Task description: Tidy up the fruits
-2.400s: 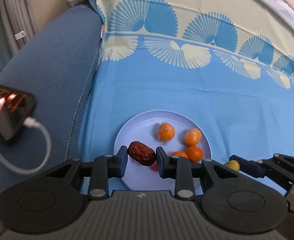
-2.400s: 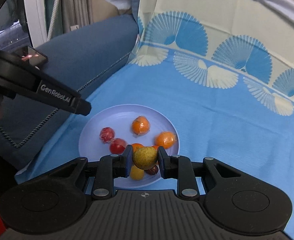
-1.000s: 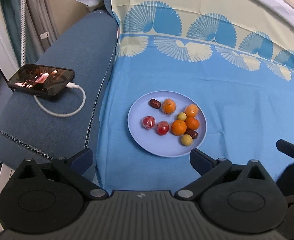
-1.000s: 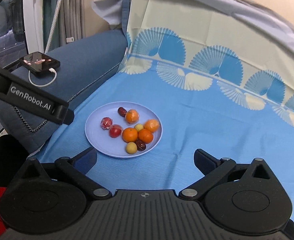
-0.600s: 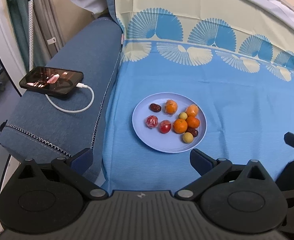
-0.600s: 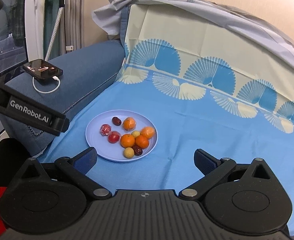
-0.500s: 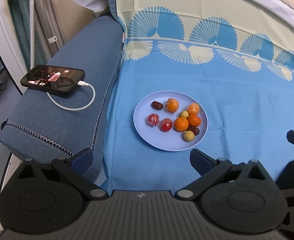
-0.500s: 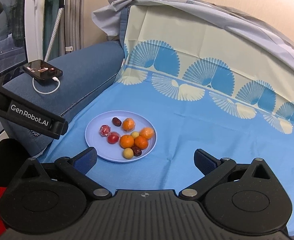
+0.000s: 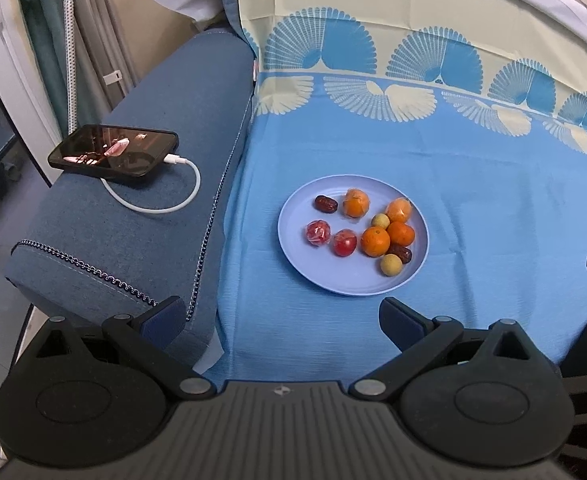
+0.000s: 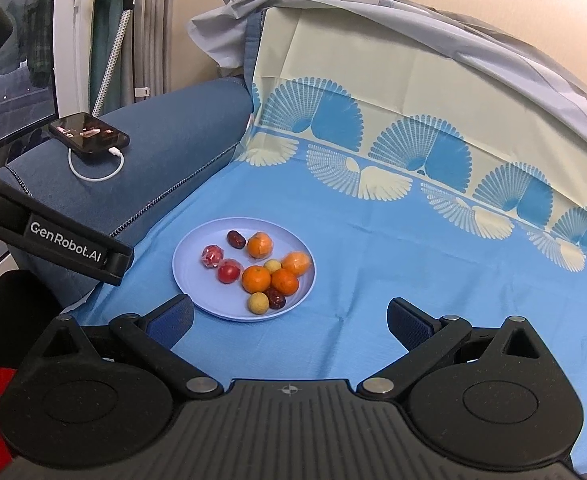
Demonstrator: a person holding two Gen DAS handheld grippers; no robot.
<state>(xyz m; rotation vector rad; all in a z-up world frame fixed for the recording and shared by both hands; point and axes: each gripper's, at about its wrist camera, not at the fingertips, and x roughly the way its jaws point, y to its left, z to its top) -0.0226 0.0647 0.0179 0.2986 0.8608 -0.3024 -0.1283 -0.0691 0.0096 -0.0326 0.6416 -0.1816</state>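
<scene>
A pale blue plate (image 9: 297,252) (image 10: 189,276) rests on the blue cloth. It holds several small oranges (image 9: 375,241) (image 10: 256,279), two dark red dates (image 9: 325,204) (image 10: 236,239), two yellow-green fruits (image 9: 391,265) (image 10: 258,303) and two wrapped red fruits (image 9: 318,233) (image 10: 212,256). My left gripper (image 9: 281,320) is open and empty, pulled back short of the plate. My right gripper (image 10: 291,318) is also open and empty, just short of the plate's near rim. The left gripper's finger (image 10: 73,250) crosses the right wrist view at the left.
A phone (image 9: 113,152) (image 10: 88,132) with a white charging cable (image 9: 165,204) lies on the dark blue sofa armrest (image 9: 125,240) left of the cloth. The cream and blue patterned cloth (image 10: 413,152) rises up the backrest behind the plate.
Both grippers let go of their fruit, a date and a yellow-green fruit, which lie on the plate. Both opened wide and drew back and up from the plate.
</scene>
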